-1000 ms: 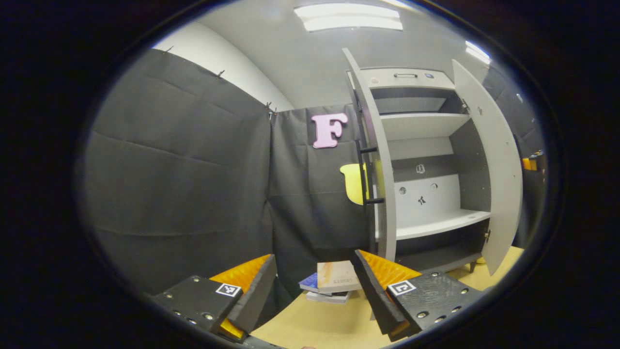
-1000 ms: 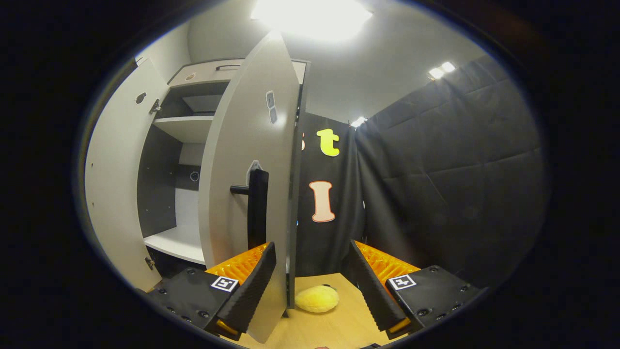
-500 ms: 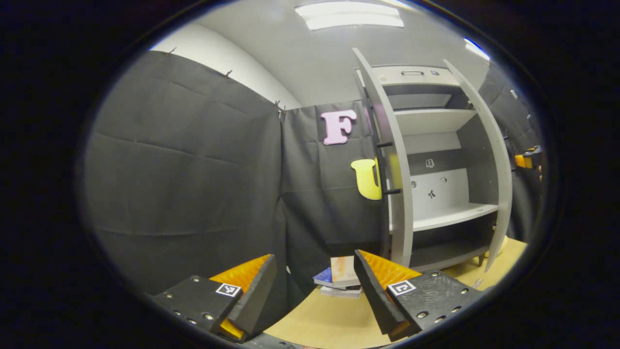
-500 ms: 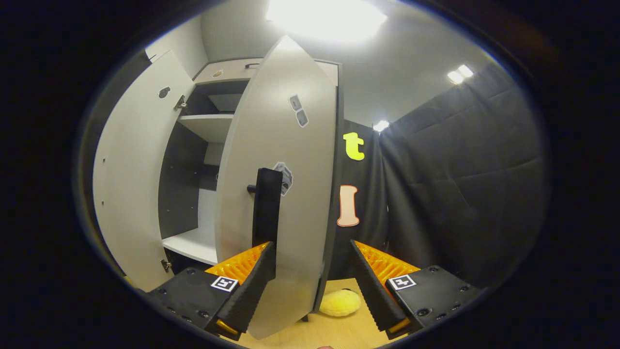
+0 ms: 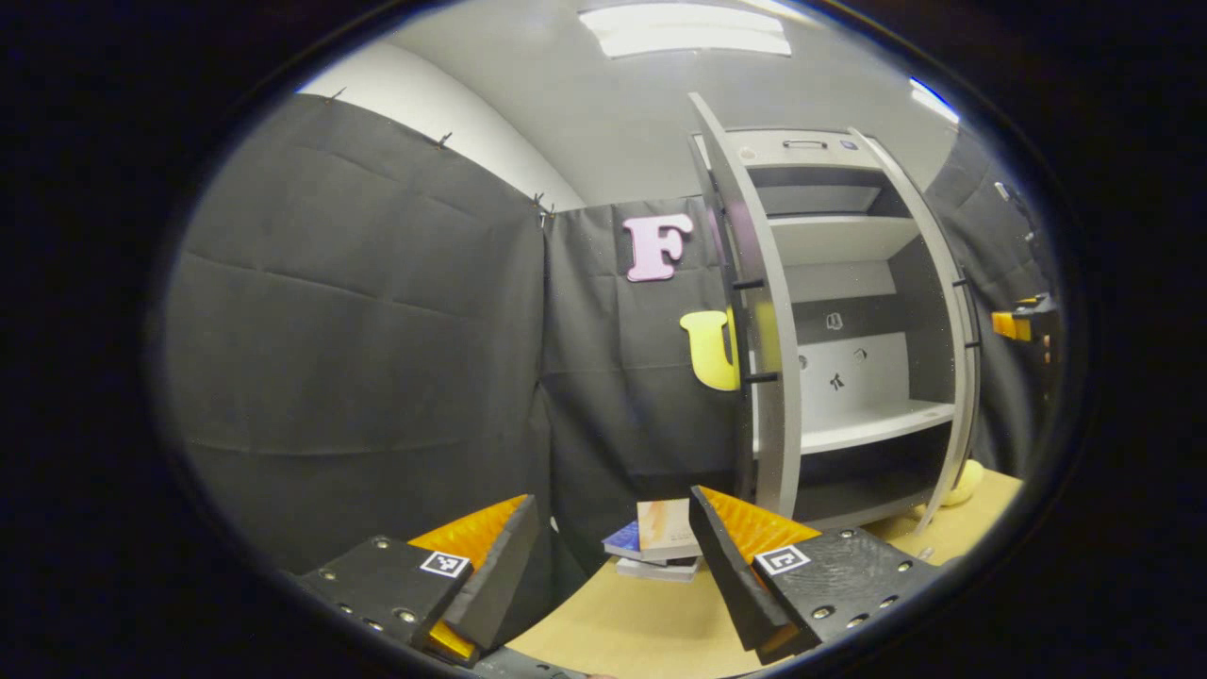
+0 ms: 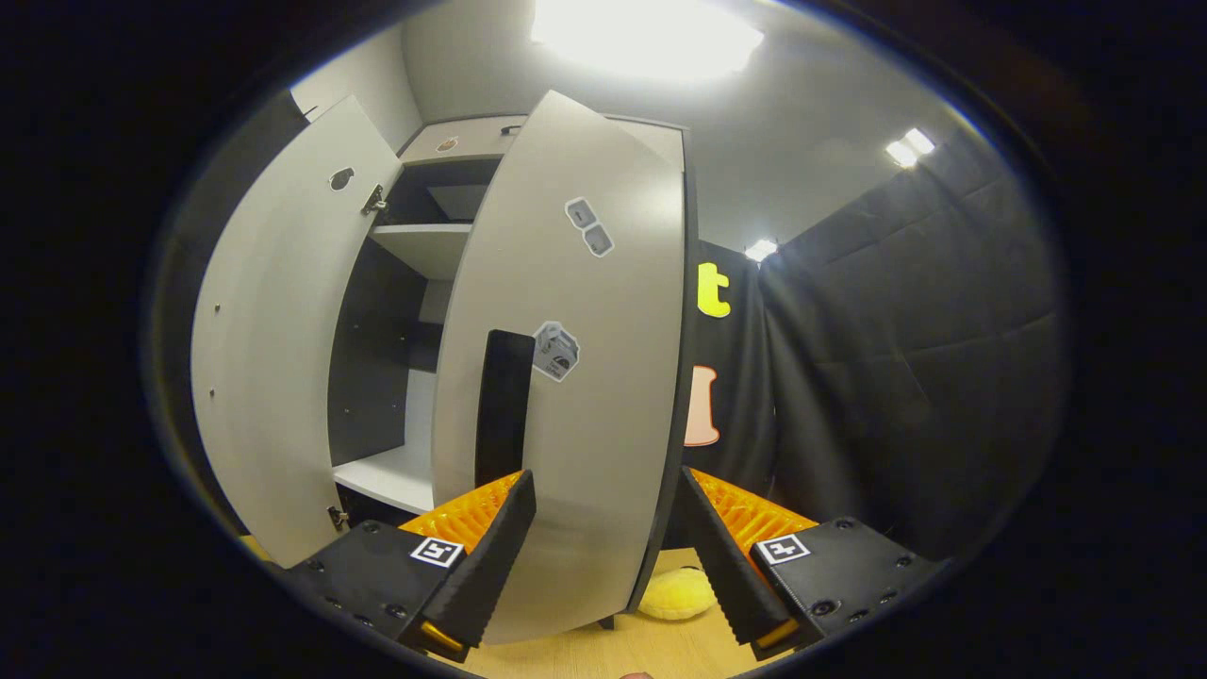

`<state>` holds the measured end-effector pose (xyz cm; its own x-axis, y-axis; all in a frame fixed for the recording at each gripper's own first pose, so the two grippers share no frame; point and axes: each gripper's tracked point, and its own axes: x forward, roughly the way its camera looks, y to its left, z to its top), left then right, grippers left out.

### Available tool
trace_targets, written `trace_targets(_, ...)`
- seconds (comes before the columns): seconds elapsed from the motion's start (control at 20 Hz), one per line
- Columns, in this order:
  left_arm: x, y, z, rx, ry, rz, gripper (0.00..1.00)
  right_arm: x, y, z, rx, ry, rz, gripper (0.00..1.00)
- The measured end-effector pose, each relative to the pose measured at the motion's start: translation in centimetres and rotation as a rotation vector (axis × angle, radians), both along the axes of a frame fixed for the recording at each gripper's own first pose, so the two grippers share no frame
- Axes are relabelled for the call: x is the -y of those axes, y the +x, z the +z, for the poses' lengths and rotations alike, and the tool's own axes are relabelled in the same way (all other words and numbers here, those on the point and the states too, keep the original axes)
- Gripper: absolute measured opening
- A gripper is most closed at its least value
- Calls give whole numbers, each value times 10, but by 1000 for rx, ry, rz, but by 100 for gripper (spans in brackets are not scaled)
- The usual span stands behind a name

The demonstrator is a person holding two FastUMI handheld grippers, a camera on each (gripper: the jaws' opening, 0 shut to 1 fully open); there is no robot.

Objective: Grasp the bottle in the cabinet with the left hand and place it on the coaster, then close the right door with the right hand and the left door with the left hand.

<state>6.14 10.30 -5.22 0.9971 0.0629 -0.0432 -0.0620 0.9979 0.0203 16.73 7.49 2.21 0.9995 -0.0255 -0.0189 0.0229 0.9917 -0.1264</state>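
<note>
The grey cabinet (image 5: 849, 429) stands at the right of the left gripper view with bare shelves. Its left door (image 5: 773, 377) stands wide open, edge-on to me. Its right door (image 5: 957, 377) is swung partway in. My left gripper (image 5: 608, 566) hangs open over the table, well short of the left door, holding nothing. In the right gripper view the right door (image 6: 585, 396) fills the middle, its black handle (image 6: 503, 405) just above my left fingertip. My right gripper (image 6: 608, 556) is open close against the door's outer face; contact cannot be told. The left door (image 6: 273, 358) shows beyond.
A small stack of books (image 5: 660, 542) lies on the wooden table (image 5: 641, 622) just ahead of my left gripper. A yellow plush toy (image 6: 674, 594) sits on the table by the foot of the right door. Black cloth walls enclose the booth.
The right door has swung further toward shut, with my right gripper following close behind it. My left gripper has barely shifted and stays open.
</note>
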Motion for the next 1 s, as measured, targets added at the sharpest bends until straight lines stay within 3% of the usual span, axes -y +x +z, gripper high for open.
trace_targets(0.05, 1, 5, 1, -2, -3, -3, 100, 4, -5, -1, 0, 9, 1, 96)
trace_targets(0.55, 4, 85, 32, -4, -112, -33, 100, 33, -54, -21, -24, 60, 5, 96)
trace_targets(0.6, 5, 91, 35, -4, -120, -33, 94, 37, -57, -25, -28, 61, 2, 96)
trace_targets(1.0, 19, 135, 65, 23, -125, -39, 94, 70, -73, -39, -43, 93, -36, 96)
